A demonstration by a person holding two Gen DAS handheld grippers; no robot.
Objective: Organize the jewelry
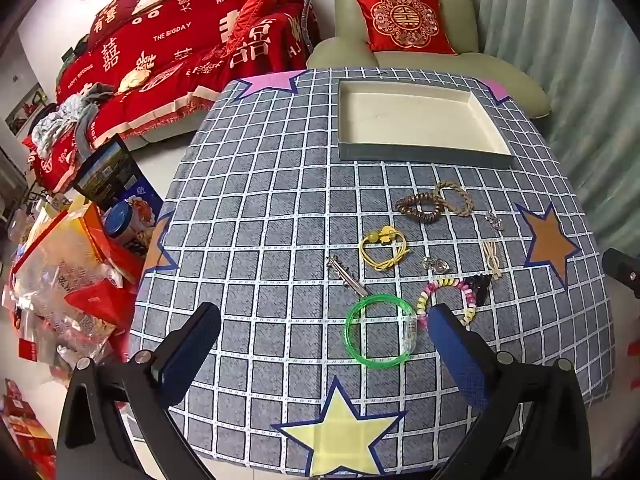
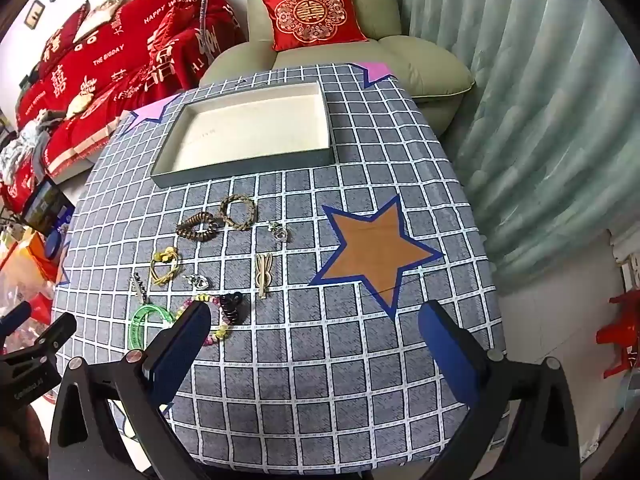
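Observation:
Several jewelry pieces lie on the checked tablecloth: a green bangle [image 1: 378,330], a pastel bead bracelet [image 1: 444,294], a yellow hair tie [image 1: 383,249], a silver hair clip [image 1: 346,275], a brown bead bracelet [image 1: 420,207], a braided bracelet [image 1: 456,199] and a beige clip [image 1: 493,259]. An empty shallow box [image 1: 416,151] stands at the far side; it also shows in the right wrist view [image 2: 244,170]. My left gripper [image 1: 324,320] is open above the table, just short of the green bangle. My right gripper [image 2: 314,320] is open and empty, right of the pieces, near the black claw clip [image 2: 232,306].
A pale green armchair [image 2: 420,68] with a red cushion [image 2: 312,14] stands behind the table. A red-covered sofa [image 1: 180,52] and cluttered bags and boxes [image 1: 80,264] lie left. Curtains [image 2: 540,100] hang right. Paper stars [image 2: 378,250] are stuck on the cloth.

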